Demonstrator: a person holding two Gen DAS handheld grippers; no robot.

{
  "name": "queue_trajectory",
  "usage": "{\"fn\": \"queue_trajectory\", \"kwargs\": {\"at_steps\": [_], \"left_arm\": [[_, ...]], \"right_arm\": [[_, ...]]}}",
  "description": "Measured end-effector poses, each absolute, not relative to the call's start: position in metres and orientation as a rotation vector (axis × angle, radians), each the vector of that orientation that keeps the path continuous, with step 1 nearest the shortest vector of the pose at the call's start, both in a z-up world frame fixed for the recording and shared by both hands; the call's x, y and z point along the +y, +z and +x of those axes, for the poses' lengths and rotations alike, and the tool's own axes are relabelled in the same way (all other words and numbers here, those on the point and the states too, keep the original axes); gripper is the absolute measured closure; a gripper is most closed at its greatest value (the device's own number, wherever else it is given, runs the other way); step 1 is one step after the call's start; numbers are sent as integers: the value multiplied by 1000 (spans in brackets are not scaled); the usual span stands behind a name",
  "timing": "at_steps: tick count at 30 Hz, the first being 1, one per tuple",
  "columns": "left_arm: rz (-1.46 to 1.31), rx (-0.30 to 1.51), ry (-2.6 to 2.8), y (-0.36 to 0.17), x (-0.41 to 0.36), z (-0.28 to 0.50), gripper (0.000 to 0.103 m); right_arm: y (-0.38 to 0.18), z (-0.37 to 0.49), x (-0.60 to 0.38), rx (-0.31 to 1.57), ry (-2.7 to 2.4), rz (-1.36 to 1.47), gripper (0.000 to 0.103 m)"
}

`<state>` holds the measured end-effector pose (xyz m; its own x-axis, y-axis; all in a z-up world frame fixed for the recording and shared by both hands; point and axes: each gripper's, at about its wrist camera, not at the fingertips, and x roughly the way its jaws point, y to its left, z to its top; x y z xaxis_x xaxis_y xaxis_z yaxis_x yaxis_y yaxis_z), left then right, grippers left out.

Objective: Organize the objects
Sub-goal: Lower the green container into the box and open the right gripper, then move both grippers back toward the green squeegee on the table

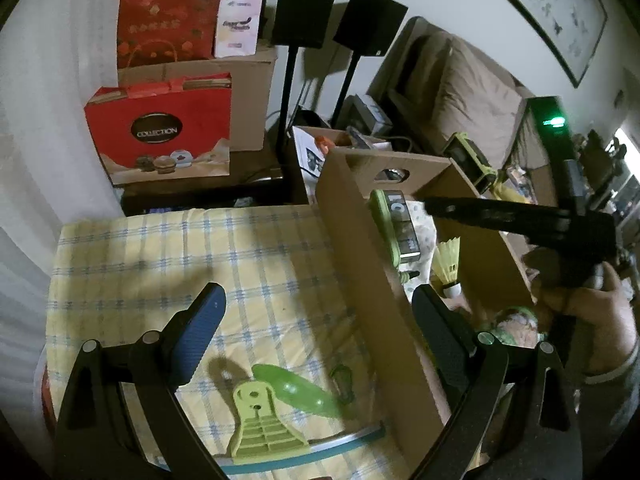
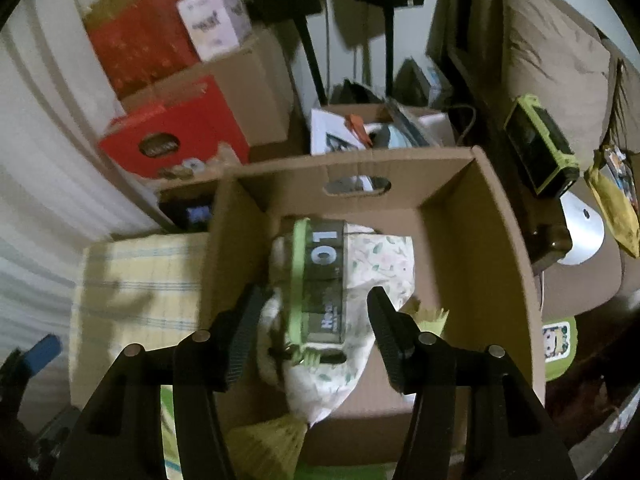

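An open cardboard box point(image 1: 360, 248) stands on a yellow checked cloth point(image 1: 200, 264). Inside it lie a green-edged dark case marked "10" point(image 2: 320, 280), a leaf-print cloth point(image 2: 380, 264) and yellow shuttlecocks point(image 1: 448, 264). My left gripper point(image 1: 320, 312) is open and empty, straddling the box's left wall above the cloth. Below it on the cloth lie a green plastic clip point(image 1: 260, 428), a green oval piece point(image 1: 296, 392) and a green carabiner point(image 1: 344, 384). My right gripper point(image 2: 316, 328) is open and empty over the case inside the box point(image 2: 500, 240); it also shows in the left wrist view point(image 1: 520, 220).
Red gift bags point(image 1: 160, 136) and cardboard boxes point(image 1: 248, 92) are stacked behind the cloth. Two black speakers on stands point(image 1: 304, 12) stand at the back. A brown sofa point(image 1: 472, 92) with a green-framed device point(image 2: 540, 148) is to the right.
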<state>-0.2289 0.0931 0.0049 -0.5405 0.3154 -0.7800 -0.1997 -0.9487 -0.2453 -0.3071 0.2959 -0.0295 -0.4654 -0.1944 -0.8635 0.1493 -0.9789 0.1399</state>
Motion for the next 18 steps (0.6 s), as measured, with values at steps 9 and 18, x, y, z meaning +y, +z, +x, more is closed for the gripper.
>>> {"fn": "queue_trajectory", "kwargs": {"at_steps": [9, 18], "left_arm": [[-1354, -165, 2507, -2, 76, -204, 9], [-1366, -185, 2536, -8, 52, -179, 9]], "right_arm": [[6, -253, 286, -85, -2552, 1293, 38], [22, -204, 268, -81, -2528, 1181, 35]]}}
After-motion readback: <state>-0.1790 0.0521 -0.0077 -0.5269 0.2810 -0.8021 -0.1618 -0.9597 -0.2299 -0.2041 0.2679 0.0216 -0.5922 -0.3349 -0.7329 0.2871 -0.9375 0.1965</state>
